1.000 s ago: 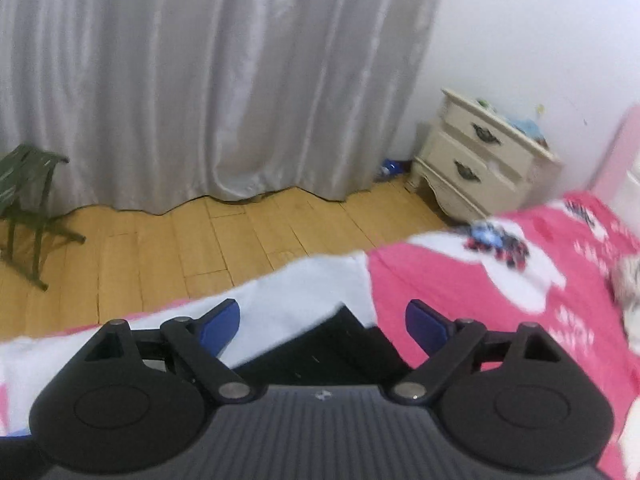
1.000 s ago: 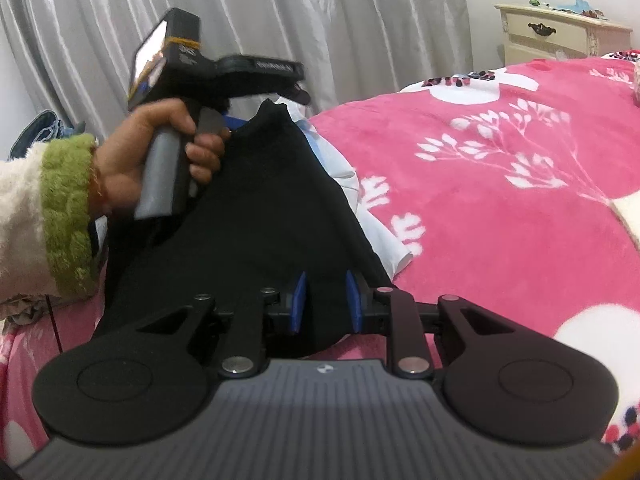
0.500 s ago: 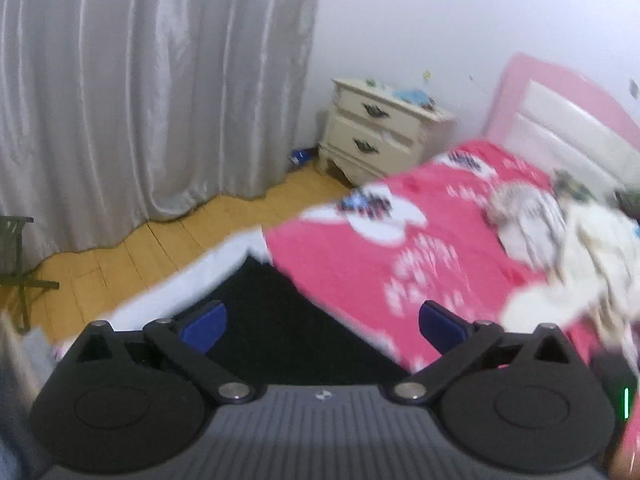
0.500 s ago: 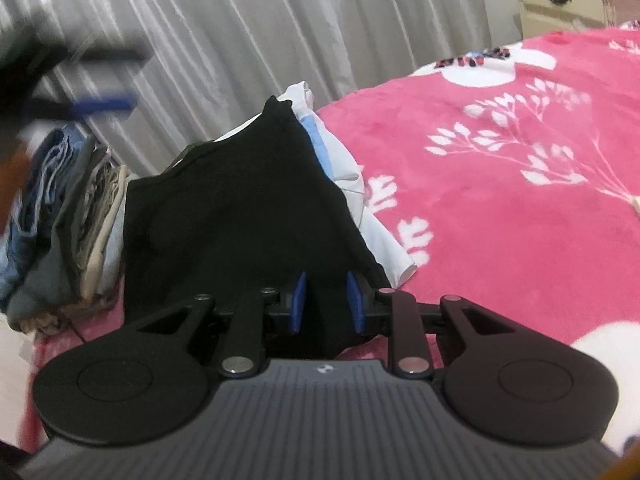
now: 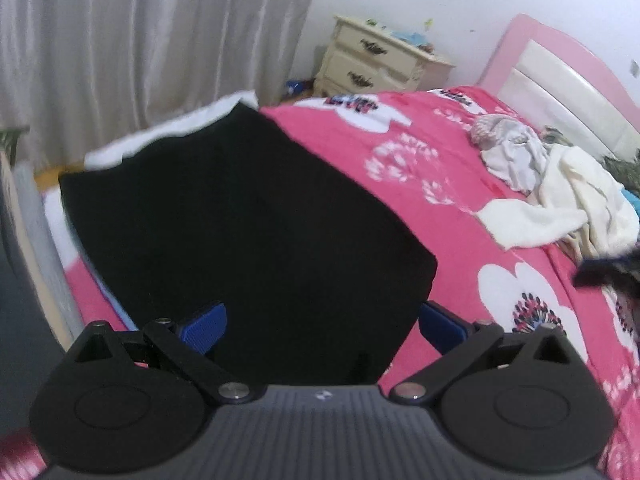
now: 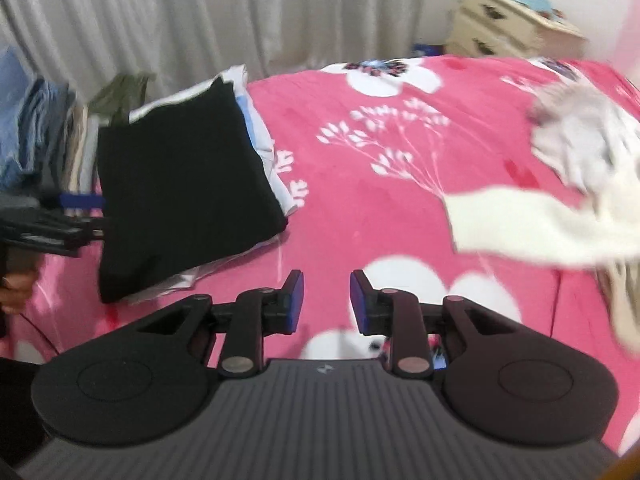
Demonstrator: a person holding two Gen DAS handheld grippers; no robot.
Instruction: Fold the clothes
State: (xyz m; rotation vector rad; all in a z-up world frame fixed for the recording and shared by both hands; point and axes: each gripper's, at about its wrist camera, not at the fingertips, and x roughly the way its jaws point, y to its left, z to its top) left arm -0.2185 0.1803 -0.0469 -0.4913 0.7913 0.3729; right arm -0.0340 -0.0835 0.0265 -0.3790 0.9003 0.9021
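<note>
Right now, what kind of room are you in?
Most likely a bedroom. There is a bed with a pink flowered blanket and a pink headboard, a cream nightstand with drawers against the wall, and folded black clothing lying on the bed near a heap of unfolded clothes.

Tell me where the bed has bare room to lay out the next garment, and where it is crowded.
Free: the pink blanket between the black folded garment and the white garment's sleeve, running back to the far edge near the nightstand. Crowded: the unfolded pile by the headboard, and the stacked clothes beyond the black garment.
</note>
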